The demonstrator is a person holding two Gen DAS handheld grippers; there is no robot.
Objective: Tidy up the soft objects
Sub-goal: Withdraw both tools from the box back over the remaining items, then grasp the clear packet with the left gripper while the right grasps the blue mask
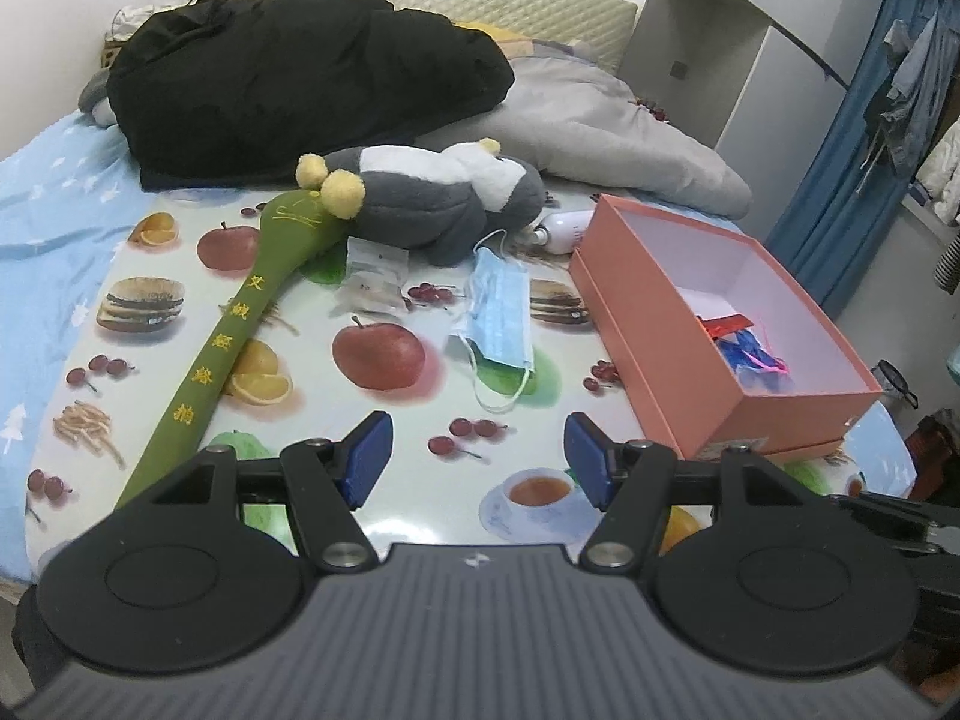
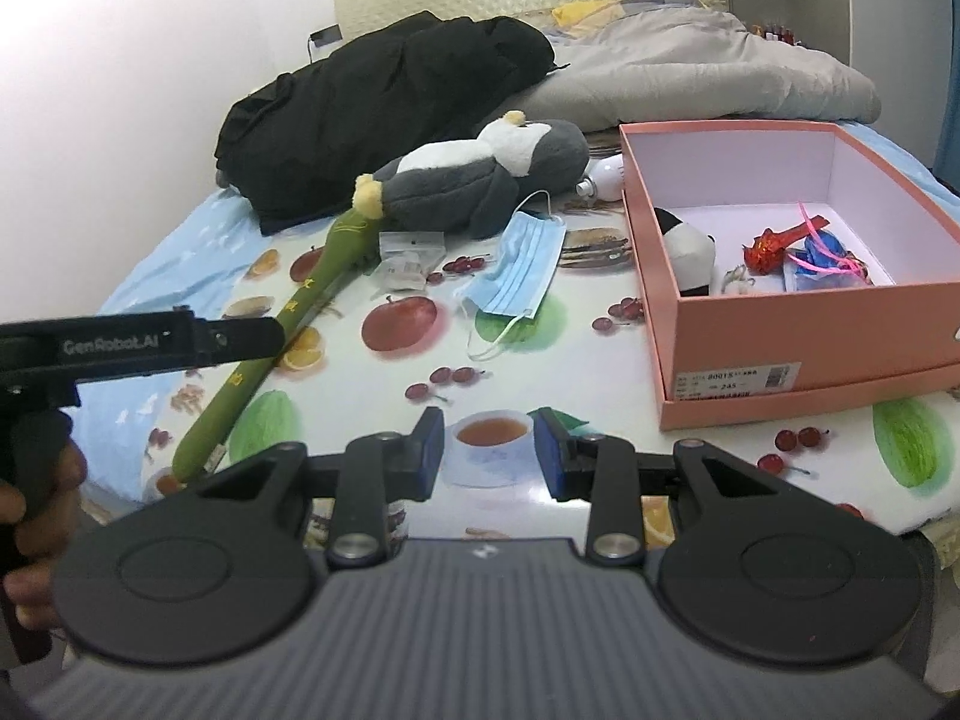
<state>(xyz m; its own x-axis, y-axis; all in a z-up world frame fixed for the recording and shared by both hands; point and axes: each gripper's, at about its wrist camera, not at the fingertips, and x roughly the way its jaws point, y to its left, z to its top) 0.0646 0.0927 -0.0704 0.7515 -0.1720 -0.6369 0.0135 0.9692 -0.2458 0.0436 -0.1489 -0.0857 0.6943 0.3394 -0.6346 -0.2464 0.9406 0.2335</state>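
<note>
A grey-and-white plush penguin (image 1: 432,192) (image 2: 480,174) lies at the back of a fruit-print cloth (image 1: 420,420). A long green stuffed stick (image 1: 240,324) (image 2: 288,324) lies diagonally on the left. A blue face mask (image 1: 498,318) (image 2: 522,264) lies in the middle. An open pink box (image 1: 720,324) (image 2: 798,312) on the right holds a small black-and-white plush (image 2: 690,252) and small colourful items. My left gripper (image 1: 477,462) is open and empty above the cloth's near edge. My right gripper (image 2: 489,456) is open and empty, near the box's front left corner.
A black coat (image 1: 300,78) and a grey quilt (image 1: 600,120) lie at the back of the bed. Small plastic packets (image 1: 372,276) lie by the penguin. A white bottle (image 1: 564,231) lies behind the box. The left gripper's body (image 2: 144,342) shows at the right wrist view's left edge.
</note>
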